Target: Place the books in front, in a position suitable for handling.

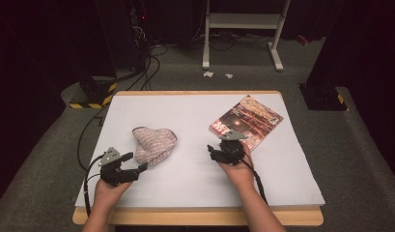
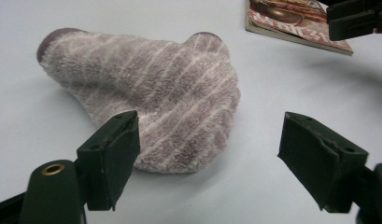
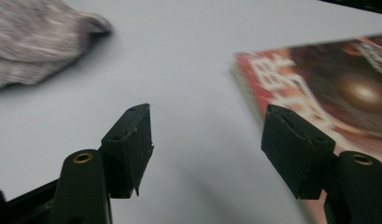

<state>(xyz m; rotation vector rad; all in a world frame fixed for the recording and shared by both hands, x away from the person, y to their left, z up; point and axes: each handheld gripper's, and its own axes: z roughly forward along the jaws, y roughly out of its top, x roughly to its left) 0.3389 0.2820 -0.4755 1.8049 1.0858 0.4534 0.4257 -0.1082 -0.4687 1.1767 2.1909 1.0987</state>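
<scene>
A fuzzy grey-pink striped sock (image 1: 154,143) lies bunched on the white table top (image 1: 185,183), left of centre. My left gripper (image 1: 138,162) sits just in front of the sock's near end, jaws open and level with the table, nothing between them. In the left gripper view the sock (image 2: 151,98) lies just beyond the open left gripper (image 2: 209,123). A red magazine (image 1: 248,121) lies flat at the right rear. My right gripper (image 1: 212,152) hovers by its near left corner, open and empty. In the right gripper view, the magazine (image 3: 328,93) lies ahead to the right of the right gripper (image 3: 208,116).
The table has a wooden rim (image 1: 200,216) along its front. Behind it on the grey floor stand a white metal frame (image 1: 243,21), cables (image 1: 147,67) and a dark base with yellow-black tape (image 1: 91,94). The right gripper (image 2: 357,18) also shows at the left gripper view's top right.
</scene>
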